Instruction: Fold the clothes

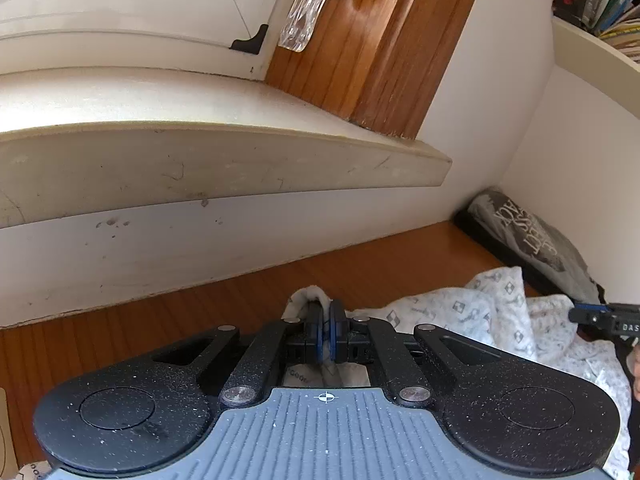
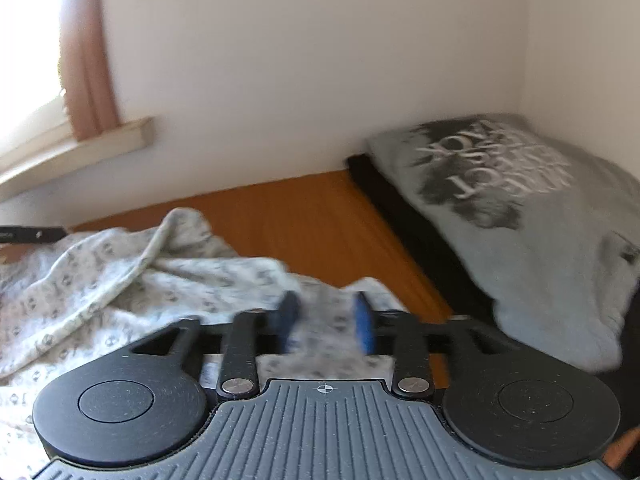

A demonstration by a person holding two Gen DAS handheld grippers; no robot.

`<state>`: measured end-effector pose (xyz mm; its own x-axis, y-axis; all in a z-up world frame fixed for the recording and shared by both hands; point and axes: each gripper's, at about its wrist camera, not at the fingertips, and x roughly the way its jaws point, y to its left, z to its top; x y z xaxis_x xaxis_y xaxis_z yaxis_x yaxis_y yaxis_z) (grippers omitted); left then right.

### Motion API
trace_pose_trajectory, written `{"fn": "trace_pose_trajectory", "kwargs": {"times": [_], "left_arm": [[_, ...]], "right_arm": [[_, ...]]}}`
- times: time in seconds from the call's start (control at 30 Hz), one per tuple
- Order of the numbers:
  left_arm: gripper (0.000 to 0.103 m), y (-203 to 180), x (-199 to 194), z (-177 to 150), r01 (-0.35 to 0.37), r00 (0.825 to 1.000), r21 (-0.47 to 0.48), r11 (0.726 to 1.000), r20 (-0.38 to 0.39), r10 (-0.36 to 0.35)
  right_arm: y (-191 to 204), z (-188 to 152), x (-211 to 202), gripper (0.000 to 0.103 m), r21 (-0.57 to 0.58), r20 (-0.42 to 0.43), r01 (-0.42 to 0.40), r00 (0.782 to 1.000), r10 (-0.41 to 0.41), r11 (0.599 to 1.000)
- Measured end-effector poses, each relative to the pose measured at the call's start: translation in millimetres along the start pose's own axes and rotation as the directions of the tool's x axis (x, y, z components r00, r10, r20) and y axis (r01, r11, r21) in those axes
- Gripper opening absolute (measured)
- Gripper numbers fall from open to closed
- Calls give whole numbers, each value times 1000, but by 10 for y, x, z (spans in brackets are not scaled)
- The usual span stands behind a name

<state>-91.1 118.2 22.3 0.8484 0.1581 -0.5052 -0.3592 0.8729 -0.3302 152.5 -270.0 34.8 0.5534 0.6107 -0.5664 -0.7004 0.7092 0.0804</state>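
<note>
A white garment with a small grey pattern [image 1: 492, 312] lies crumpled on the wooden table [image 1: 200, 312]. My left gripper [image 1: 326, 326] is shut on one bunched edge of it, and the cloth pokes up between the blue pads. In the right wrist view the same garment [image 2: 120, 280] spreads to the left. My right gripper [image 2: 326, 322] stands open just above a corner of it, with cloth showing in the gap and the pads apart from it. This view is blurred. Each gripper's tip shows in the other's view, the right gripper [image 1: 600, 316] and the left gripper [image 2: 32, 234].
A folded grey T-shirt with a dark print [image 2: 520, 208] lies on something black [image 2: 400, 200] in the far right corner, against the white wall. A window sill [image 1: 224, 160] juts out above the table's far edge. Bare wood [image 2: 304, 216] lies between the two garments.
</note>
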Motion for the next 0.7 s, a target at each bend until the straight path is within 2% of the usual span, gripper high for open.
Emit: {"fn": "trace_pose_trajectory", "kwargs": {"times": [0.17,0.23,0.3,0.37,0.4,0.43,0.6,0.7], "left_arm": [[3,-8,-5,0,0,1000,0,1000,-3,0],[3,-2,2,2,-4,1000,-4,1000,-4,4],[3,4,5,2,-4,1000,-7,1000,-4,4],[3,7,11,-2,-4,1000,-7,1000,-4,4],[3,10,17,-5,-4,1000,-7,1000,-5,4],[3,12,16,-6,-4,1000,-8,1000,-6,4],[3,19,8,-8,-7,1000,-9,1000,-9,7],[4,25,9,-7,-7,1000,-8,1000,-12,7]], "right_arm": [[-129,-64,-70,58,66,7,12,1000,-12,998],[-149,-69,-104,58,97,33,-19,999,16,995],[-205,-57,-145,58,162,60,-88,995,79,983],[-215,-42,-153,57,203,85,-115,991,100,972],[-152,-27,-136,52,171,83,-97,993,84,980],[-87,-12,-116,42,138,81,-82,994,71,987],[384,97,121,42,1,51,-90,995,90,996],[664,165,275,42,-47,42,-128,991,130,991]]}}
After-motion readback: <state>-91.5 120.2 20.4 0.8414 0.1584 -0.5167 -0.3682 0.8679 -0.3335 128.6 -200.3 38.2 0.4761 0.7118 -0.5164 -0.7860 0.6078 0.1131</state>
